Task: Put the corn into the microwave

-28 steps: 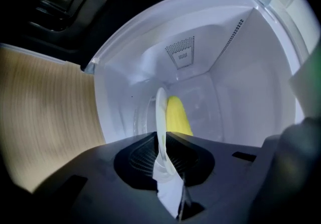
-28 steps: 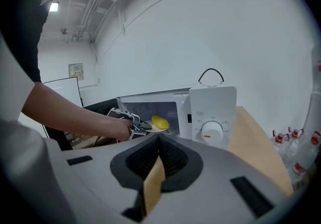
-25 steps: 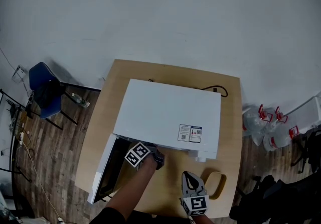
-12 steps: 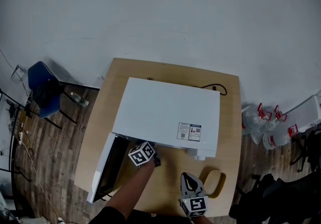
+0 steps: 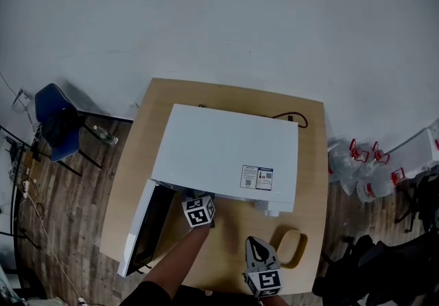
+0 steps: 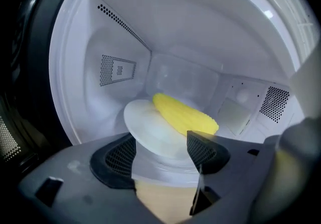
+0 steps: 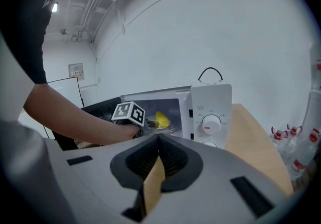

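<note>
**Corn on its plate inside the microwave, left jaws wide**

Corn [image 6: 184,116] lies on a white plate [image 6: 145,127] inside the microwave [image 5: 226,154]. In the left gripper view it sits toward the plate's 2 o'clock side, its length running from 10 to 4 o'clock. It rests flat and touches only the plate, which probably keeps it from rolling about the cavity.

The left gripper [image 6: 161,143] sits at the cavity mouth, at the microwave's 7 o'clock in the head view. Its jaws have just been opening and stand wide apart. The plate's near rim shows in the gap past the tips, but neither pad presses on it or on the corn. That spread reads as a release: the load looks delivered, and wide jaws let the gripper back out without dragging the plate.

The door [image 5: 140,229] hangs open toward 7 o'clock, leaving the mouth free for the arm. The right gripper [image 7: 158,138] is over the table [image 5: 312,160] at the microwave's 5 o'clock, jaws together on nothing and facing the dial [image 7: 210,124]. It looks parked there so as not to crowd the left arm.

The placing seems done or nearly so. What appears left is to draw the left gripper straight back, and perhaps to shut the door. The risk is clipping the plate's rim on the way out.
</note>
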Demonstrator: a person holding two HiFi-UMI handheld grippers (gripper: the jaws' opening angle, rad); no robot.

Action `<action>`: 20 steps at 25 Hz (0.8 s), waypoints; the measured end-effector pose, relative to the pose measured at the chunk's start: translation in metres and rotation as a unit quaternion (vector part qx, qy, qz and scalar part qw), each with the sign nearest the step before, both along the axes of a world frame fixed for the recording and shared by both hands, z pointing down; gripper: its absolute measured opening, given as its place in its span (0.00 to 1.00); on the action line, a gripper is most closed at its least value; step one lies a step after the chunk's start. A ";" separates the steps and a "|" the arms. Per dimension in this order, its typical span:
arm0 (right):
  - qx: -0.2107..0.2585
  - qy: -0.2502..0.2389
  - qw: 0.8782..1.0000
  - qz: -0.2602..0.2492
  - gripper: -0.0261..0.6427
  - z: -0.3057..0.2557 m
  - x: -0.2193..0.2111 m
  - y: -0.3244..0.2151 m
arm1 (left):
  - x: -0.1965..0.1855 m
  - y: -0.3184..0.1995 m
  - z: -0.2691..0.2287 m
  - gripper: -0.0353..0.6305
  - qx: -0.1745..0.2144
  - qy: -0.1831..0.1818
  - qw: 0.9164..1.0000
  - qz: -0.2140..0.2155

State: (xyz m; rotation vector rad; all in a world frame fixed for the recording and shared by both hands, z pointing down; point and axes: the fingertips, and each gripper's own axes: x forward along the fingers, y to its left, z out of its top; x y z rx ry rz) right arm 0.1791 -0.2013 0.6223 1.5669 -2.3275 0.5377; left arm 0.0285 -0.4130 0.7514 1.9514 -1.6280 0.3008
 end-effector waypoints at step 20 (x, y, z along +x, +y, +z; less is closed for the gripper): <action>-0.008 -0.006 1.000 -0.005 0.13 -0.004 -0.015 0.022 | -0.014 0.016 0.005 0.50 -0.006 -0.013 1.000 -0.017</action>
